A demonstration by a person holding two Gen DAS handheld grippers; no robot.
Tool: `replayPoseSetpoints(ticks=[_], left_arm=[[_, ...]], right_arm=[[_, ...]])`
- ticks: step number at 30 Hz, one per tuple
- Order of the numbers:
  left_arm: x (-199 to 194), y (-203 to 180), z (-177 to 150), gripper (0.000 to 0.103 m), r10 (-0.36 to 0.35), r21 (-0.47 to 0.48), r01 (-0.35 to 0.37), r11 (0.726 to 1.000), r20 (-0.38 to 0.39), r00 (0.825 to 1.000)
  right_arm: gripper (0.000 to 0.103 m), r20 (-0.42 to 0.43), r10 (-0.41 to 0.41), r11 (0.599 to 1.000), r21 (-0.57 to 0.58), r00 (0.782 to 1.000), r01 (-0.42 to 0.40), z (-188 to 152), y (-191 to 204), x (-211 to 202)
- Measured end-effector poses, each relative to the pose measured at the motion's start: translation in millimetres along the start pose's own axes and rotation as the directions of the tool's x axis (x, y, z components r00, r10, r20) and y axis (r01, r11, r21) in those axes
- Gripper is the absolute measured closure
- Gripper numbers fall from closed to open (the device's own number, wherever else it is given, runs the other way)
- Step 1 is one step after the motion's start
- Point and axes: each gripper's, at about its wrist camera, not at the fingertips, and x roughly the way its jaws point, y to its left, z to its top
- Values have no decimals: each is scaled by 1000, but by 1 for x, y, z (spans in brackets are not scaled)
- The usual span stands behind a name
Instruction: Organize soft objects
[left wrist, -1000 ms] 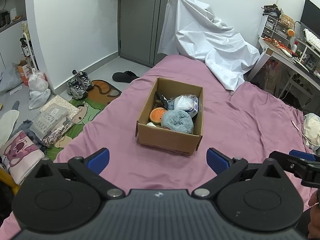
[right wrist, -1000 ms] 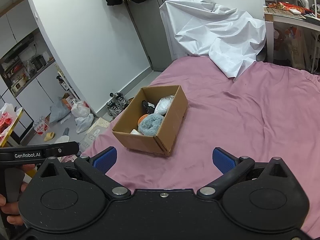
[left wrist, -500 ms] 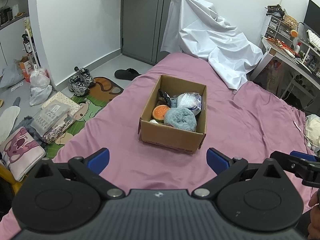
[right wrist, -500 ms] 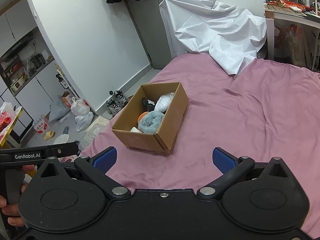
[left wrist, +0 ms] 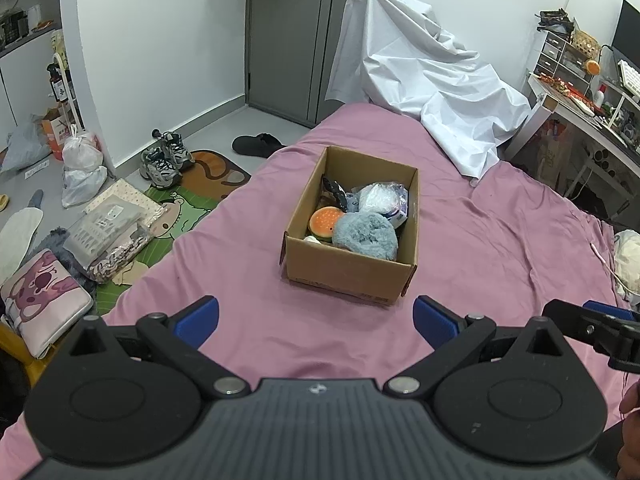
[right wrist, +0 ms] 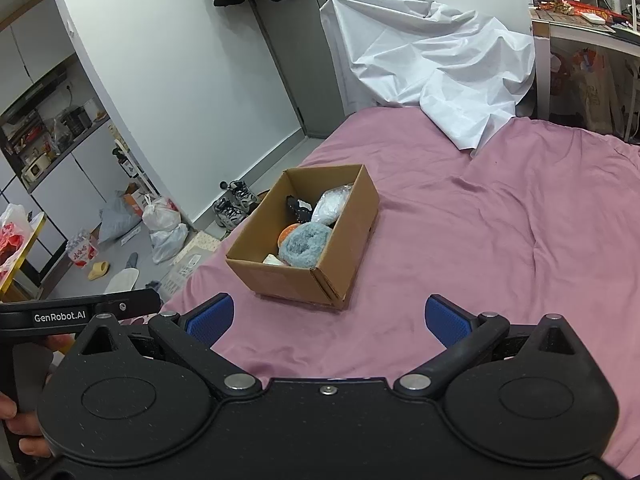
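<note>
While both grippers hang over the near part of the bed with nothing between their blue pads, the left gripper (left wrist: 316,316) and the right gripper (right wrist: 328,316) each stand spread wide, pointed toward the box (left wrist: 348,272), which sits well ahead of them on the pink sheet (left wrist: 500,248). The soft things lie inside it: a grey-blue fluffy bundle (left wrist: 366,236) at the near right, an orange-topped round toy (left wrist: 326,220) to its left, a white item in clear wrap (left wrist: 380,200) behind, something dark (left wrist: 334,192) at the back and a small pale thing (left wrist: 312,240) at the near wall. No soft thing shows loose on the sheet around the box. That fits two stages — the things gathered into the box and the hands drawn clear, or a full box waiting to be sorted out onto the bed — and the views do not settle which. Either way, good handling here means keeping the wide spread until a pad sits on each side of a chosen thing, coming down from above rather than across the cardboard wall, and closing gently, since fluff and wrap will likely squash and slip. The box looks light, so a sideways nudge could slide it on the sheet. A white cloth (left wrist: 420,92) heaped at the far end lies well apart from all this.
</note>
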Motion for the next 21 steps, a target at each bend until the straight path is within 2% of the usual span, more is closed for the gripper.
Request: replayPoseSetpoints(ticks=[13,21], left_arm=[[2,1,-3,1,9,-4,-9,1000,3,1000],[1,-1,-4,1,-13,5,13,1000,15,1000]], right_arm=[[0,-11,-2,1000,8,1000,2,-4,-2,3],[0,-25,-8,1000,12,1000,8,-8,-2,6]])
